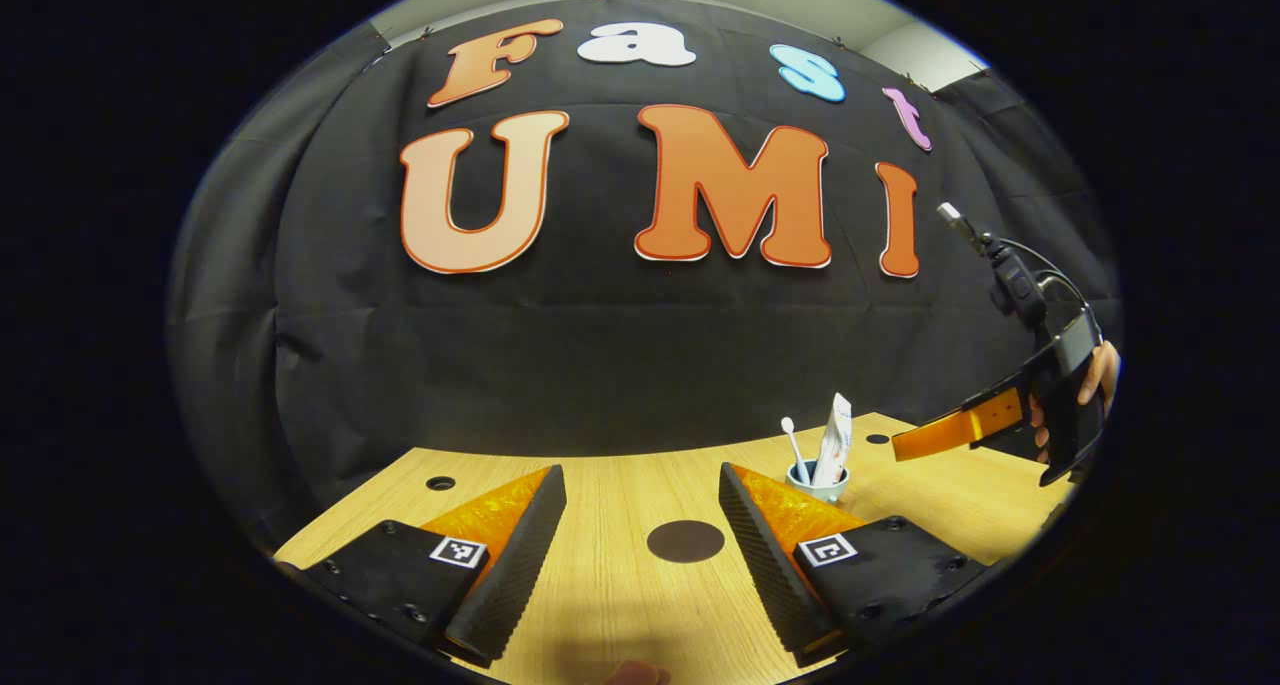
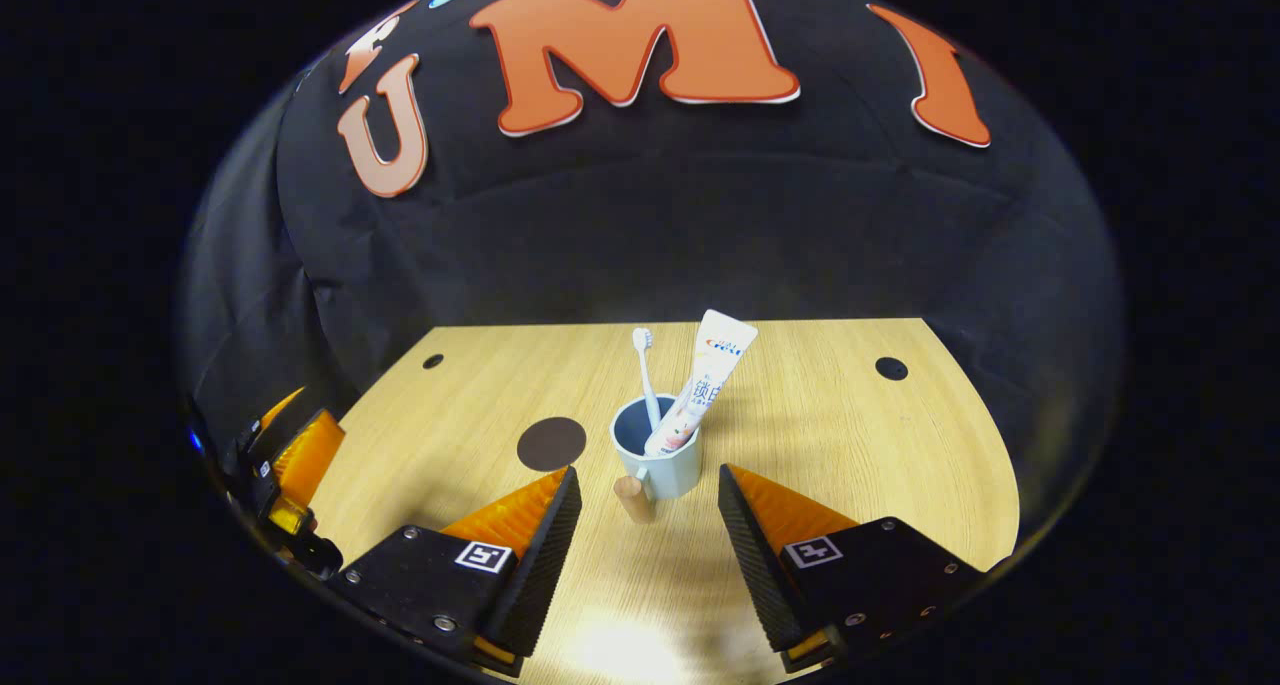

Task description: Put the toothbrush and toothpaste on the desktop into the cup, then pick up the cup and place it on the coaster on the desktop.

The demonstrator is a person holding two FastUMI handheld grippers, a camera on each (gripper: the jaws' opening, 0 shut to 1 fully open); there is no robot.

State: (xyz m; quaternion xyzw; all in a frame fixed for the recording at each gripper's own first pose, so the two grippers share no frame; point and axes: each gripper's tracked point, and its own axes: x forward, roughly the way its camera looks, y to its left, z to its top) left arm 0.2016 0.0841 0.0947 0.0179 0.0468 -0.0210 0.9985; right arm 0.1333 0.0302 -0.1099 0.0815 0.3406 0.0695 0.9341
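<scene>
Both claws released, right claw (image 2: 648, 525) near cup (image 2: 660, 460) handle; toothpaste (image 2: 700, 385) label legible there.

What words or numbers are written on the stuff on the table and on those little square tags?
Toothpaste: print and a logo on the tube, too small and blurred to read.
Cup: no writing to be seen.
Toothbrush: no writing to be seen.
Square tag: a black-and-white pattern, no words or numbers.

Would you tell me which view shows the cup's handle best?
The right gripper view: the cup stands near, its handle facing the camera. In the left gripper view the cup is small and half hidden behind a finger.
</scene>
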